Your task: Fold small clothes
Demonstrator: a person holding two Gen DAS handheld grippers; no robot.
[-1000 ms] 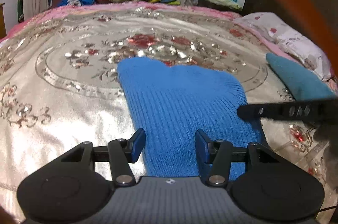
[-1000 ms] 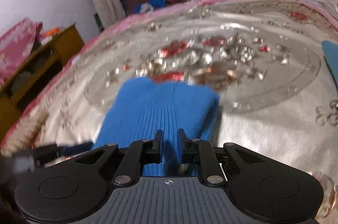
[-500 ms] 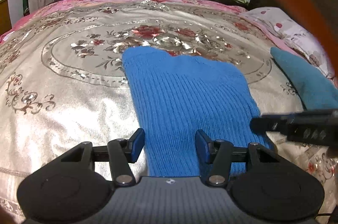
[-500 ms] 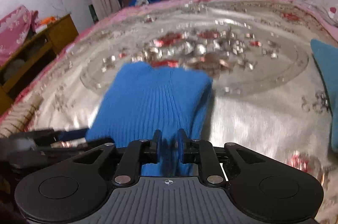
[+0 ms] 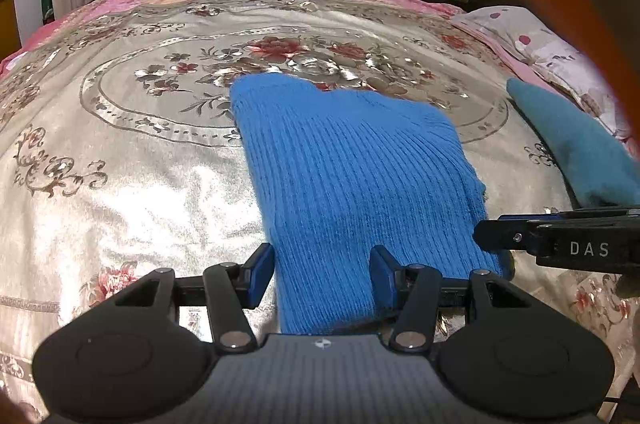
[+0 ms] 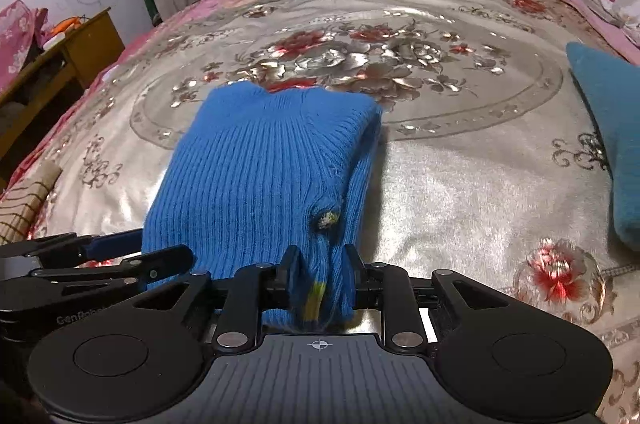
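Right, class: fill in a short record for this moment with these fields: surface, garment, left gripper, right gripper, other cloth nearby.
surface: bedspread, shiny, with a flower pattern
garment: blue knit sweater, folded, lying flat on the bedspread
left gripper: jaws apart, astride the sweater's near left edge, pads not pressing
right gripper: jaws have just been opening, sweater's near right edge between them, grip loosening
other cloth nearby: teal cloth to the right of the sweater, apart from it
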